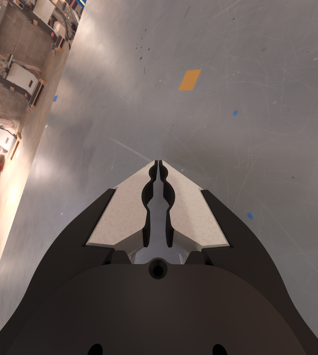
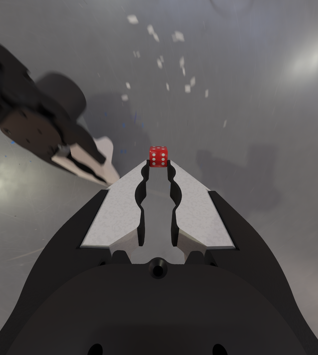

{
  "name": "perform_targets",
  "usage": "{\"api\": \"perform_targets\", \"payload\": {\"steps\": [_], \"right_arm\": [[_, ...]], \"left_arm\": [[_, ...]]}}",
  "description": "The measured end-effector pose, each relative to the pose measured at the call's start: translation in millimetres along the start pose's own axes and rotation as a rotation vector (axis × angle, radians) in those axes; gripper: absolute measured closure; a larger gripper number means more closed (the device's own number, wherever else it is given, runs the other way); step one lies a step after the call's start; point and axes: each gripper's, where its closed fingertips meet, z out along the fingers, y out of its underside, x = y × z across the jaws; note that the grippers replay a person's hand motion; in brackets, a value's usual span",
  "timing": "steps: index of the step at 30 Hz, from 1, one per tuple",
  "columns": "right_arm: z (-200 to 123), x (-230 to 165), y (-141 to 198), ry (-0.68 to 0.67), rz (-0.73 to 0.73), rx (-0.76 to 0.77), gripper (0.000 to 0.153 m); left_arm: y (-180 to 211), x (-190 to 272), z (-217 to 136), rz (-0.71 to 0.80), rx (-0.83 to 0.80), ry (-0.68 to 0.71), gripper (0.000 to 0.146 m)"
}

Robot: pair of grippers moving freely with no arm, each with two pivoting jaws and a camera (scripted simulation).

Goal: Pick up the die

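Red die (image 2: 158,156) sits clamped between the right tool's (image 2: 158,163) tips; left tool (image 1: 158,161) pressed together, empty.

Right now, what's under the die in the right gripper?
The red die sits clamped at the tips of the right gripper. Behind it only the blurred grey table shows. Its underside is hidden, so I cannot tell whether it is lifted clear.
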Motion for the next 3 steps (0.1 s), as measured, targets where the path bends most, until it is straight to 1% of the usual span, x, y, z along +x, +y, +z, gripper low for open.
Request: {"api": "perform_targets", "payload": {"steps": [2, 3], "right_arm": [[5, -5, 58, 0.017, 0.182, -0.008, 0.134], [11, -8, 80, 0.029, 0.253, -0.026, 0.134]], "left_arm": [[0, -1, 0, -0.002, 0.000, -0.004, 0.144], [0, -1, 0, -0.003, -0.002, -0.007, 0.144]]}}
